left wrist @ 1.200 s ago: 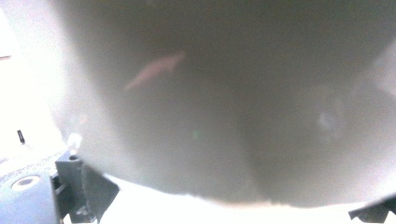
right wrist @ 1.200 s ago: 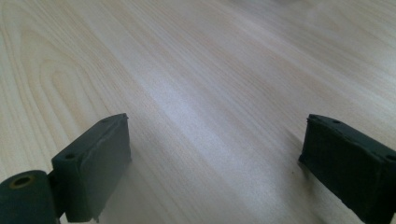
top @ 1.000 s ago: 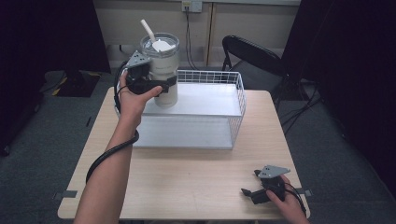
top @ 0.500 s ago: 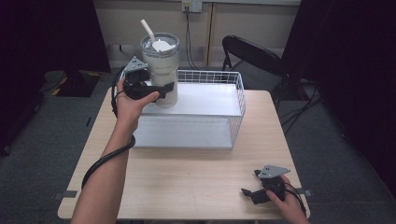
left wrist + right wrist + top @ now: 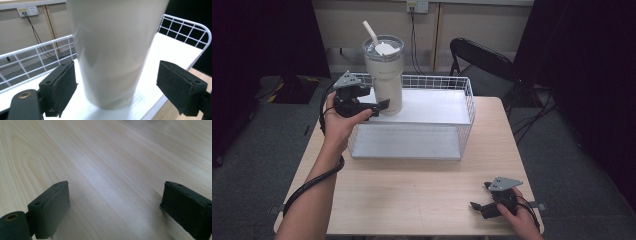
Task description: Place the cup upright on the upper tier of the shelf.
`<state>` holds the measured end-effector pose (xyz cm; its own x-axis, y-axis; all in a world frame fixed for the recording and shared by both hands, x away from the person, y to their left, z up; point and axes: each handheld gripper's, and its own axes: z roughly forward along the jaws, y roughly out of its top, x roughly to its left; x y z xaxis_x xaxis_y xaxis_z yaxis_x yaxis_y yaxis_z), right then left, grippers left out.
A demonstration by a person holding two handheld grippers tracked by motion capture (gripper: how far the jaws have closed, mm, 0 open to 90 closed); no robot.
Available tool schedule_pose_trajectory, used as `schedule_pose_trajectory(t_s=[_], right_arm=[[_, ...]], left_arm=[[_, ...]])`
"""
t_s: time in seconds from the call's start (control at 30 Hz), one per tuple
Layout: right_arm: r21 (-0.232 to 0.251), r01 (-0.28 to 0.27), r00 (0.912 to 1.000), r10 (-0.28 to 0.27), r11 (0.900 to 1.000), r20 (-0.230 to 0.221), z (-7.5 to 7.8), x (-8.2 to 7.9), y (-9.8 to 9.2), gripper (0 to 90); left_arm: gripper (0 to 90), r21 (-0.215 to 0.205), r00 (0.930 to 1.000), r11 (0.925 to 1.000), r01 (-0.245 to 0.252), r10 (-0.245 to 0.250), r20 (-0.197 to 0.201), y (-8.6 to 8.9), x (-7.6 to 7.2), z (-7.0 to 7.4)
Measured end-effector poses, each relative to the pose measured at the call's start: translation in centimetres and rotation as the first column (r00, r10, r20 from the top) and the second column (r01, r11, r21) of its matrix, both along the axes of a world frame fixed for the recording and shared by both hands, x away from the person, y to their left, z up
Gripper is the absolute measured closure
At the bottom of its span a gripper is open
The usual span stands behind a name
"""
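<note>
Here, a wooden worktop [image 5: 412, 195] carries a white wire basket [image 5: 464, 107] with a flat white floor. A black folding chair [image 5: 479, 57] stands behind the worktop's far right corner, and a wall socket [image 5: 417, 6] with a dark cord hanging from it sits on the wall at the back. The basket's wire wall runs all around its floor, so the low rim stands between the person's side and what is inside.

A tall cream cup [image 5: 383, 70] stands in the far left corner of the basket. It is upright — its long side goes straight up — and it gets narrower toward the bottom. It has a clear lid, and a pale straw [image 5: 371, 32] pokes out of the top, leaning to the left and away.

The left hand-held gripper [image 5: 379, 106] is at the basket's left side, pointing to the right at the lower part of the cup. In the left gripper view the two black pads [image 5: 62, 87] are spread wide, one on each side of the cup [image 5: 112, 55], with a gap on both sides — not touching it.

The right hand-held gripper [image 5: 479, 210] is low at the near right corner of the worktop, well apart from the basket, pointing left. In the right gripper view its jaws are spread wide over bare wood [image 5: 107, 165].
</note>
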<state>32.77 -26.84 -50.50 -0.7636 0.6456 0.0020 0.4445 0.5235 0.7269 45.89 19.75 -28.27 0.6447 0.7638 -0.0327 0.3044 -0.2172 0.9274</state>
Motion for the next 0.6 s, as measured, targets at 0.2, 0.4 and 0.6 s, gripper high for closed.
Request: schedule_pose_trajectory(t_s=[0.2,0.4,0.6], right_arm=[[0.000,0.000,1.0000,0.000,1.000,0.000,0.0,0.0,0.0,7.6],[0.000,0.000,1.0000,0.000,1.000,0.000,0.0,0.0,0.0,7.6],[0.000,0.001,1.0000,-0.001,1.000,-0.002,0.0,0.0,0.0,7.6]], left_arm=[[15.4,0.007,0.9997,0.9998,0.021,-0.021,-0.009,0.4,-1.1,-0.5],[15.5,-0.018,0.9988,0.9990,0.041,-0.042,-0.025,0.8,-2.0,-1.5],[15.5,-0.016,0.9974,0.9976,0.067,-0.067,-0.026,0.7,-3.2,-1.8]])
